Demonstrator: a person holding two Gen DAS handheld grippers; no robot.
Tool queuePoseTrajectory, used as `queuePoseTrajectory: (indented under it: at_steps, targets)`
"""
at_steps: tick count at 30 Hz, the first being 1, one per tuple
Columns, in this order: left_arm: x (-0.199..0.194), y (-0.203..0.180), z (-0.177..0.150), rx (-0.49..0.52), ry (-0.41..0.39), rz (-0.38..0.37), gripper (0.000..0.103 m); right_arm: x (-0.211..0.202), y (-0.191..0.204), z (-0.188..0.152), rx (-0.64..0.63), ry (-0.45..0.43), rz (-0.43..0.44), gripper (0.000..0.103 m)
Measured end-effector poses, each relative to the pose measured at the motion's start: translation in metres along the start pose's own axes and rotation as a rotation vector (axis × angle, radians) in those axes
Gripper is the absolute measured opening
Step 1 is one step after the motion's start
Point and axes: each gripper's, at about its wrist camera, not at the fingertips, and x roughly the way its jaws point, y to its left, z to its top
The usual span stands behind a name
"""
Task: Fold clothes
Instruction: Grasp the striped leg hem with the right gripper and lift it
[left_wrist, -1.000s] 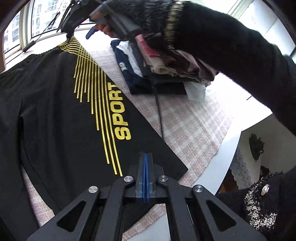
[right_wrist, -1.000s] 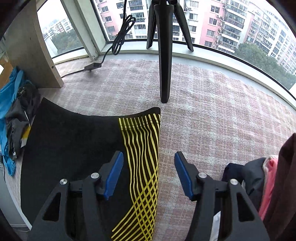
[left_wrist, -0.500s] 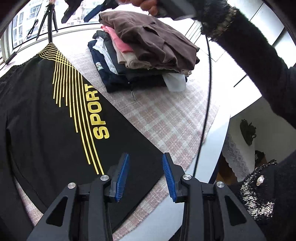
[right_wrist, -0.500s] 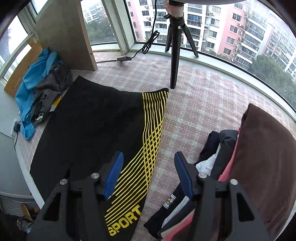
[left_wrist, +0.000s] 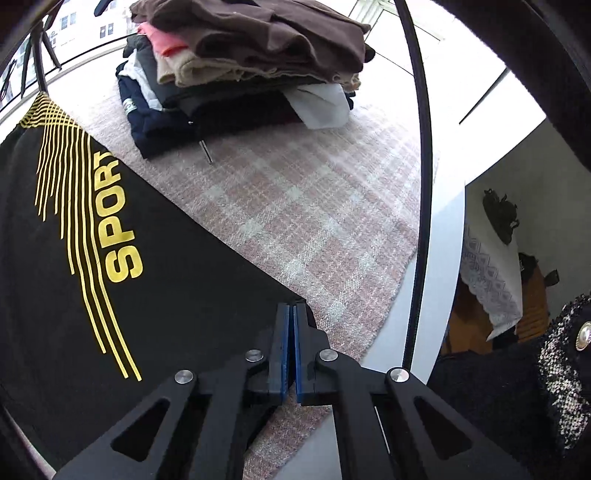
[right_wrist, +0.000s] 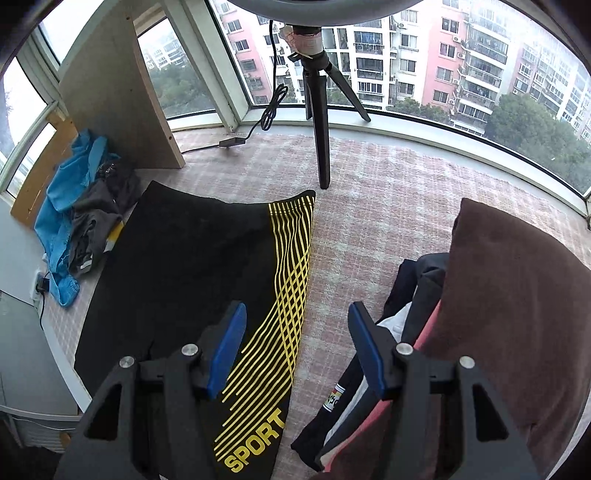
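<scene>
A black garment (left_wrist: 147, 295) with yellow stripes and the word SPORT lies spread flat on the pink checked cloth (left_wrist: 314, 221). My left gripper (left_wrist: 290, 314) is shut, its blue pads meeting on the garment's near right corner at the hem. In the right wrist view the same garment (right_wrist: 192, 266) stretches away towards the window. My right gripper (right_wrist: 295, 332) hangs open above its striped edge, with nothing between the pads. A stack of folded clothes (left_wrist: 251, 55) topped by a brown piece stands beyond the garment, and the stack (right_wrist: 517, 314) is to the right of my right gripper.
A tripod (right_wrist: 319, 129) stands on the checked cloth (right_wrist: 388, 203) by the window. A heap of blue and grey clothes (right_wrist: 74, 214) lies at the far left beside a wooden board (right_wrist: 110, 92). A black cable (left_wrist: 421, 184) hangs over the table's rounded edge. A person's dark sleeve (left_wrist: 535, 387) is at the right.
The left gripper was shut, opened while shifting along the hem, and has shut on the garment's corner. The right gripper rose from the garment's far end; the stack came into its view.
</scene>
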Motion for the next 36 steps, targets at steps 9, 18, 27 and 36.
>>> queuePoseTrajectory:
  at_steps: [9,18,27,36]
  targets:
    - [-0.083,0.043,-0.014,-0.227,-0.237,-0.01,0.001,0.094,0.01,0.039,0.033,0.086,-0.05,0.057]
    - [-0.127,0.082,-0.058,-0.382,-0.353,0.024,0.001,0.157,-0.001,0.048,0.088,0.104,-0.083,0.04]
    - [-0.204,0.137,-0.144,-0.582,-0.533,0.09,0.001,0.106,0.049,0.075,0.139,-0.067,0.105,0.004]
    - [-0.25,0.207,-0.26,-0.762,-0.58,0.193,0.001,0.131,0.224,0.107,-0.024,-0.076,0.125,0.004]
